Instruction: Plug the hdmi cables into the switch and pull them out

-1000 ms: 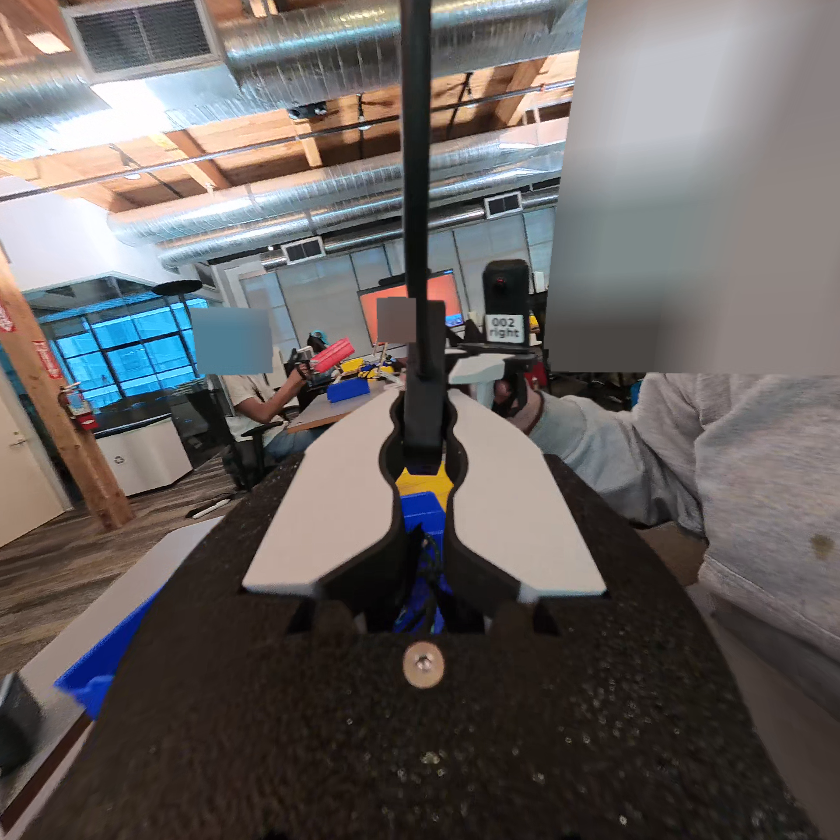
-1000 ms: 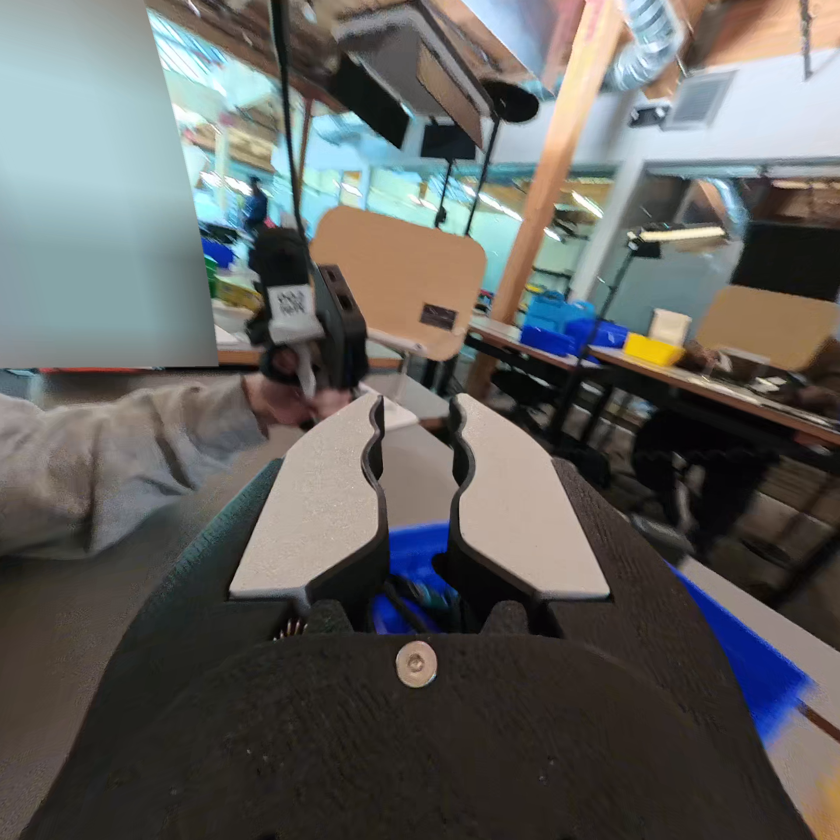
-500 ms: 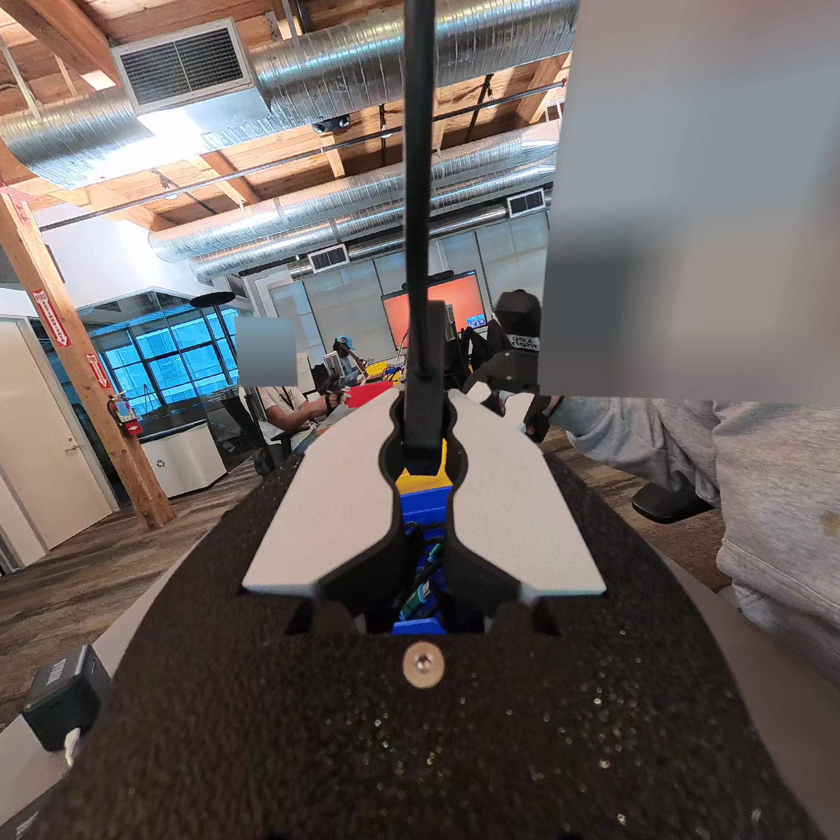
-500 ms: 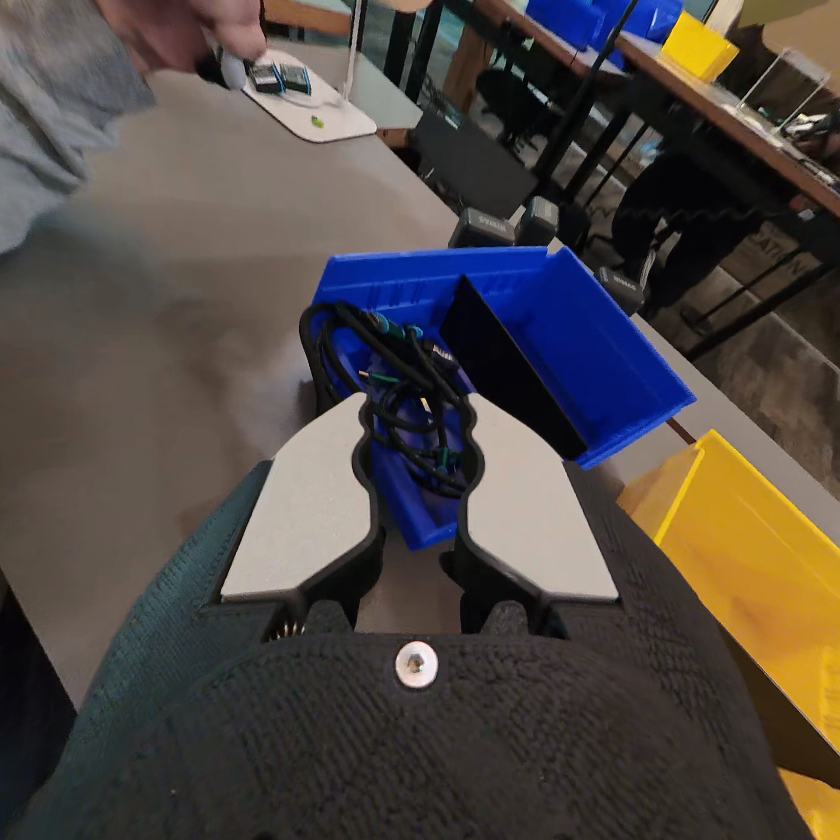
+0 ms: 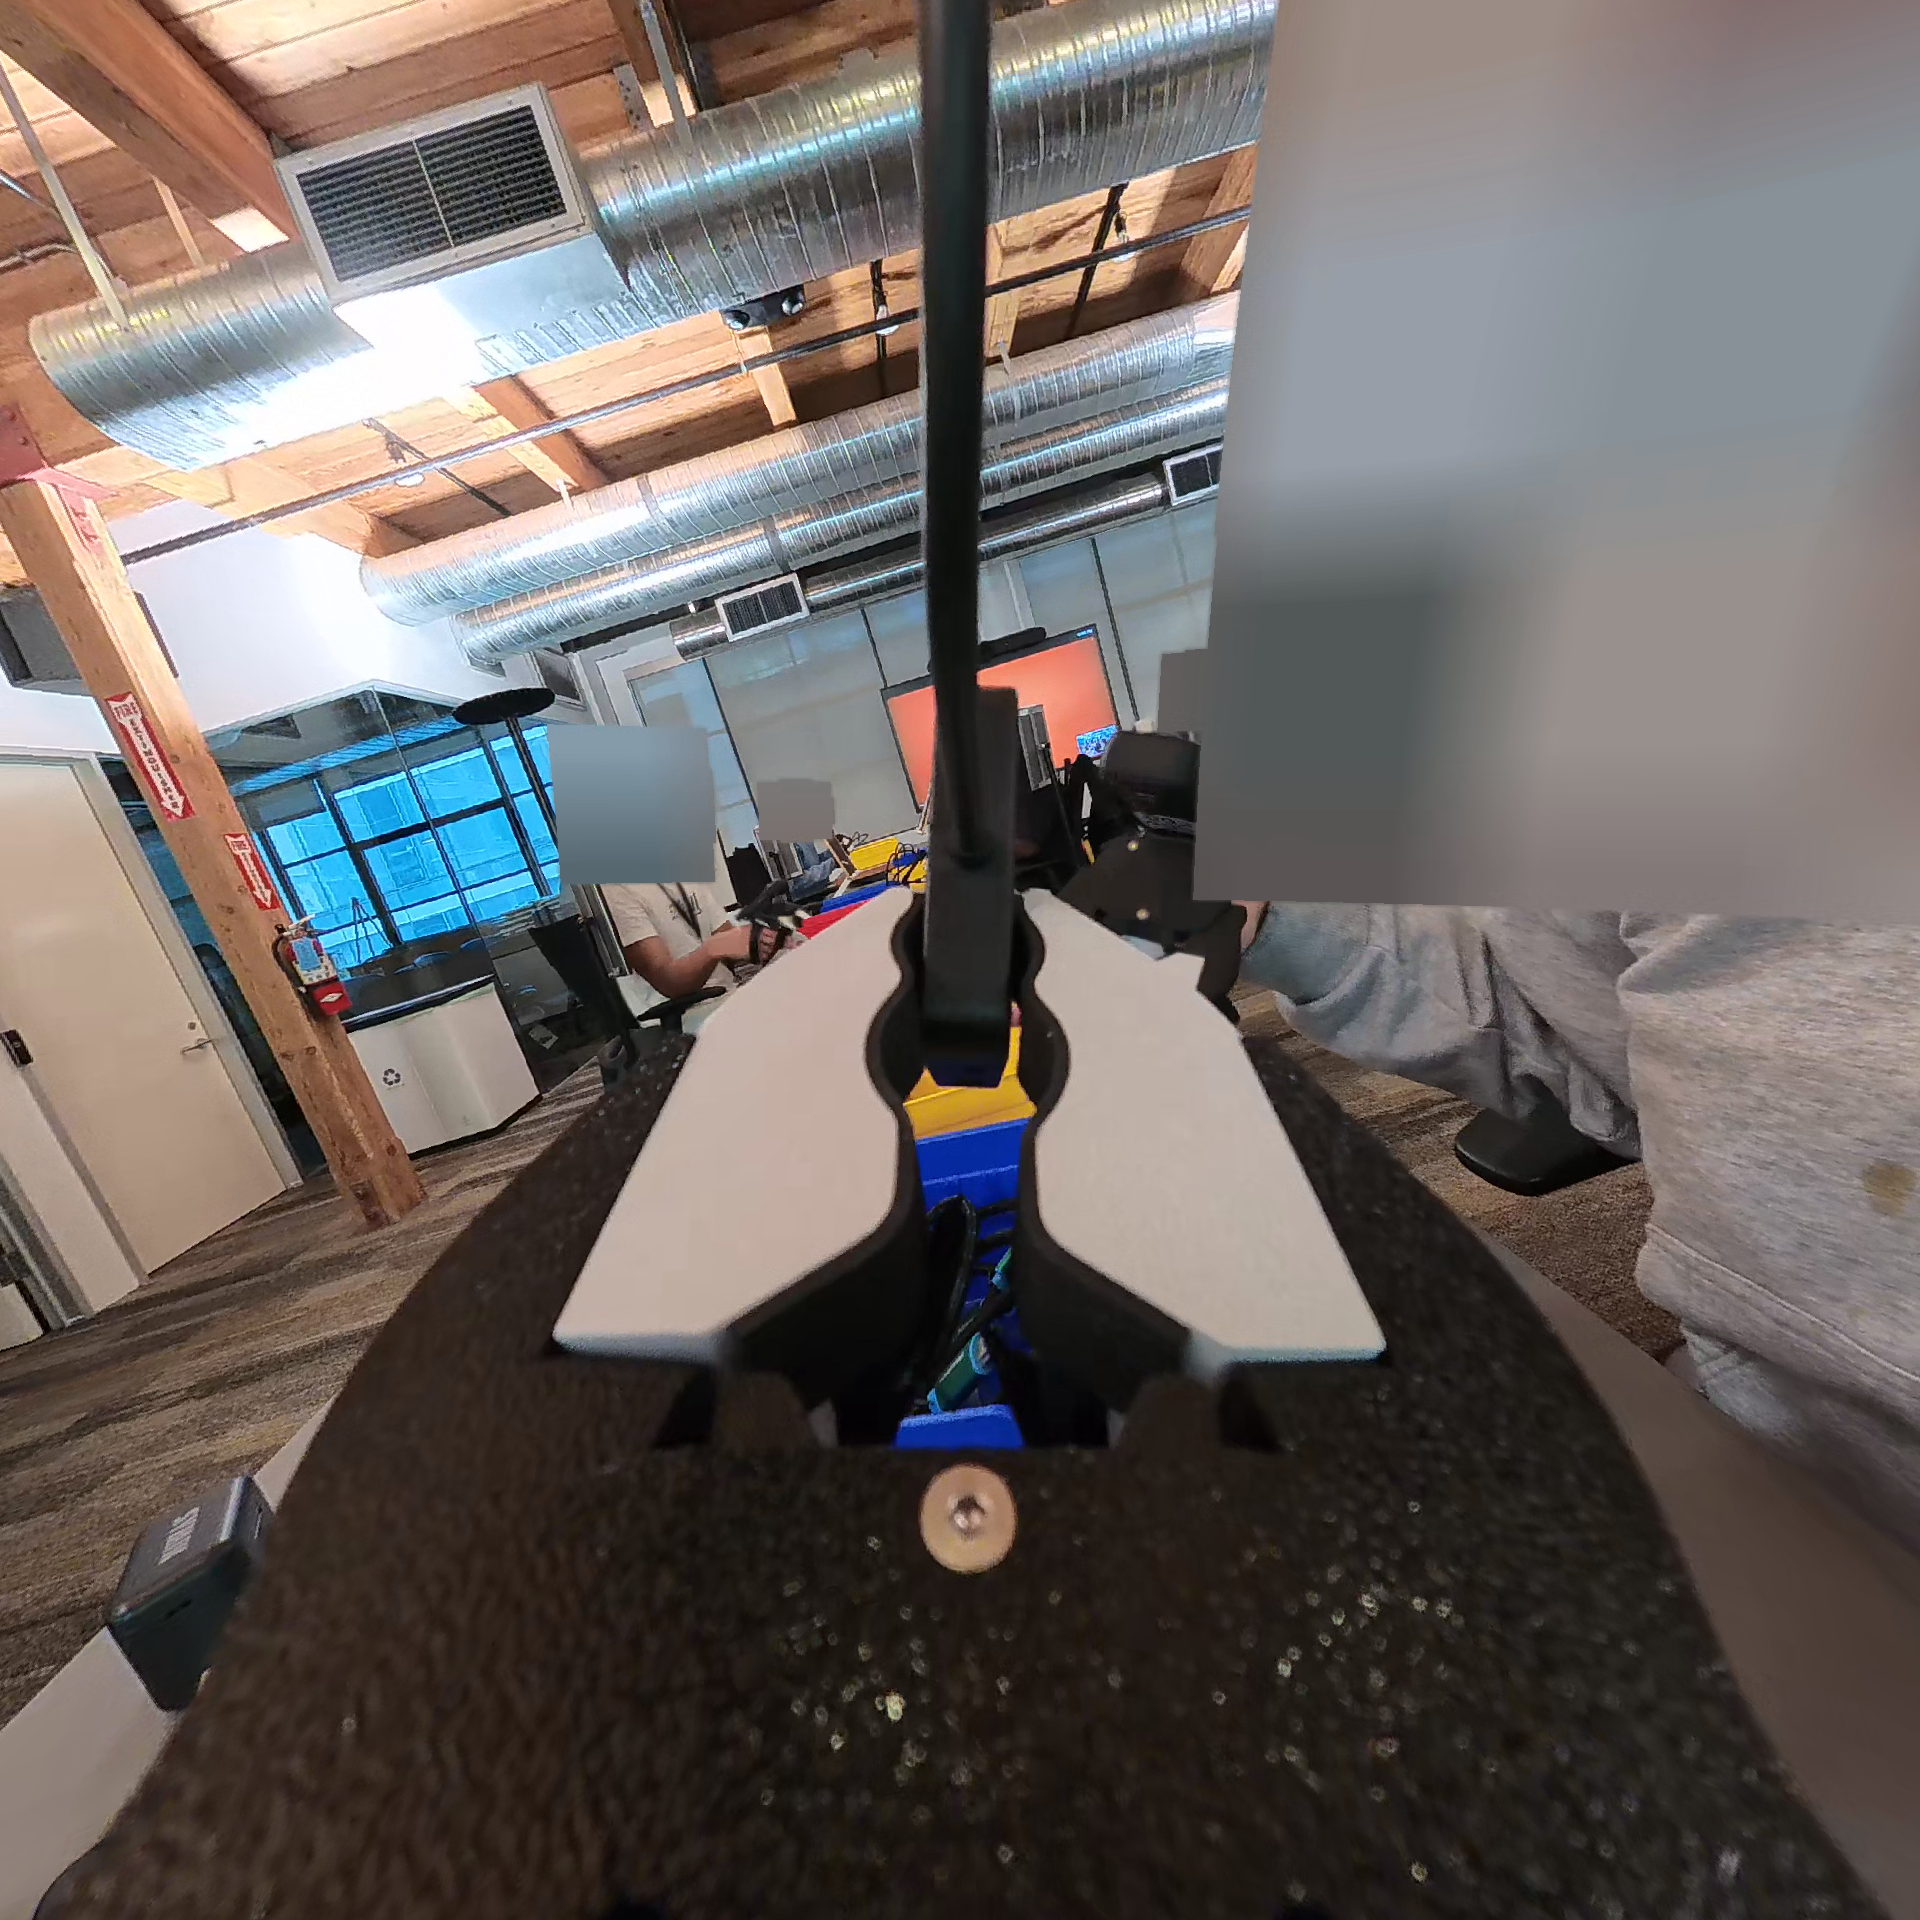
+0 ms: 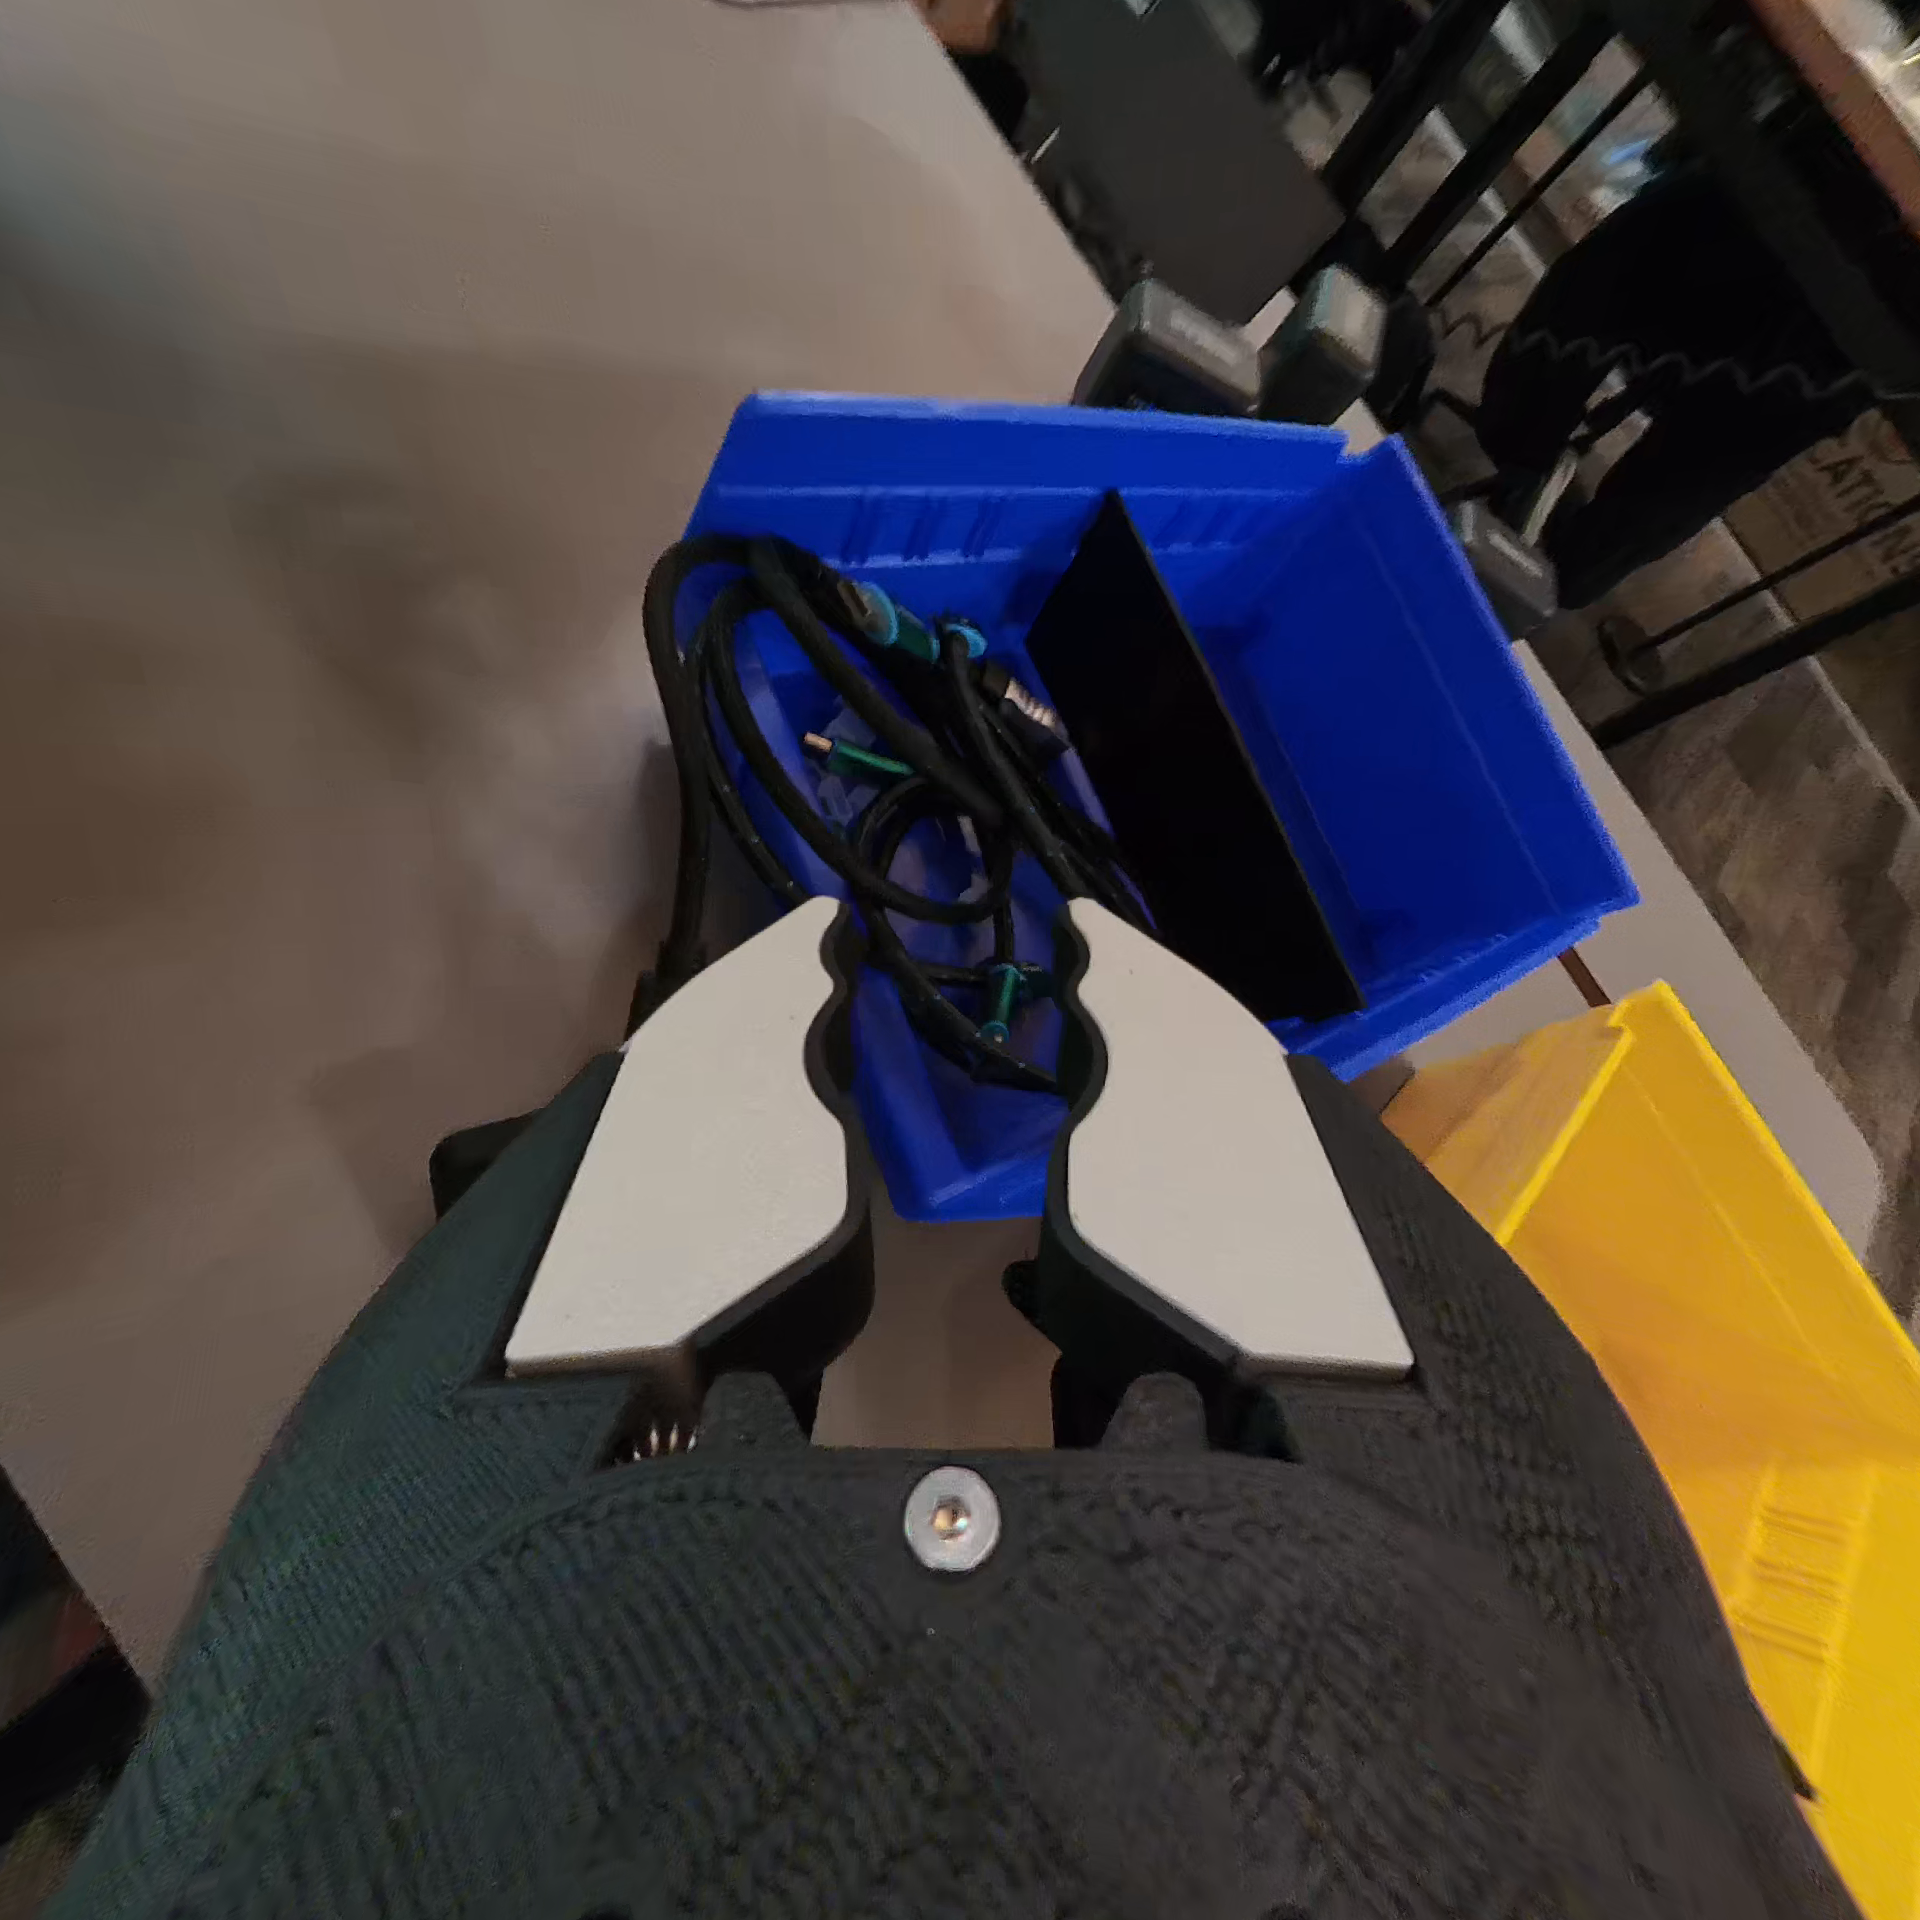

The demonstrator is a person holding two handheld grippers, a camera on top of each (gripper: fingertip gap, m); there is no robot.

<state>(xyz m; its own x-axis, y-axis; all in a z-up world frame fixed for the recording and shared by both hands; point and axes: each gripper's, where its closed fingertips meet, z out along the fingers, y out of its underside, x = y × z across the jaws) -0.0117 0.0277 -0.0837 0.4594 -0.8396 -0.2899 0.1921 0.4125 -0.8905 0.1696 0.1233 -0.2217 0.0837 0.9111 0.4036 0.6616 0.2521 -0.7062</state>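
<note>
Grey-plated fingers (image 6: 1195, 1164), black textured body, silver screw (image 6: 951, 1532), seemingly grey sleeve (image 5: 1455, 997).

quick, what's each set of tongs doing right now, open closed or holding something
Left tongs: closed on a black cable connector, its cable rising upward.
Right tongs: open, holding nothing, above the black cables in the blue bin.

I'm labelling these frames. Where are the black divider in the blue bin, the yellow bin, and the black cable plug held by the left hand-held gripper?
black divider (image 6: 1195, 790), right wrist view, its flat face.
yellow bin (image 6: 1704, 1299), right wrist view, its inner wall.
black cable plug (image 5: 968, 951), left wrist view, its body between the fingers.
</note>
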